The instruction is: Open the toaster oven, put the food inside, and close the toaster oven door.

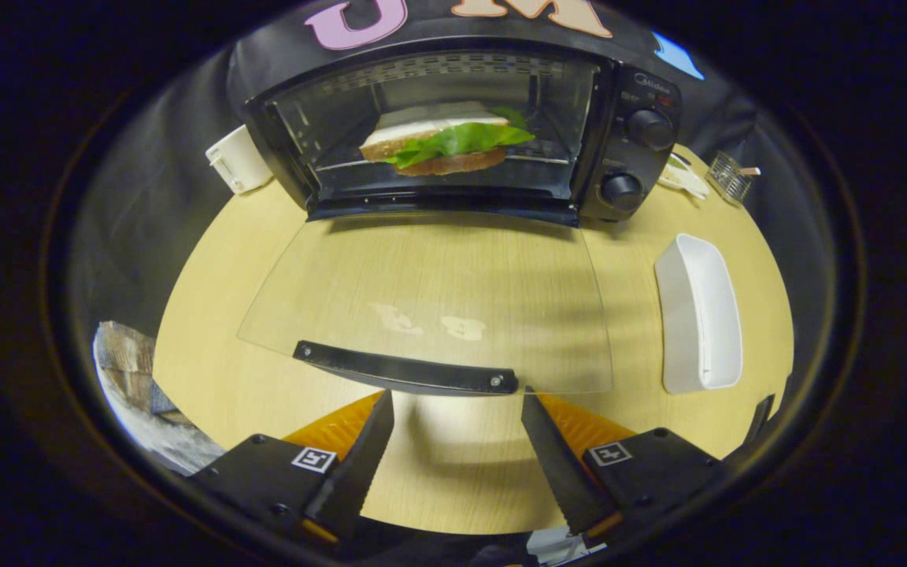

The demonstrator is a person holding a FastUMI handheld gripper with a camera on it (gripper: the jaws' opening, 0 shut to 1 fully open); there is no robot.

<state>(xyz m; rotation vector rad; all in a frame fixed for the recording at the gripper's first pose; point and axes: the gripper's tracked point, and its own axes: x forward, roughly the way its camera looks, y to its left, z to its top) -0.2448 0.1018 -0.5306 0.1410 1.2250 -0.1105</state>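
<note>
The sandwich (pixel 446 140) sits on the rack inside the oven (pixel 461 126), well beyond the claw (pixel 457 429). The glass door (pixel 430 291) lies open; its handle (pixel 406 368) is just ahead of the spread, empty fingers. Only closing remains.

Lowered glass door (pixel 430 291) bars the table (pixel 209 331) ahead; white tray (pixel 699 315) flanks it.

The toaster oven (pixel 453 130) stands open on the counter (pixel 209 315), its glass door (pixel 430 291) folded flat toward the hand-held gripper (pixel 457 402). A sandwich (pixel 442 138) (lettuce hanging out) sits on the rack inside. The 2 fingers stand apart just before the door's black handle (pixel 406 368), touching nothing. A white tray (pixel 697 315) lies right of the door.
</note>
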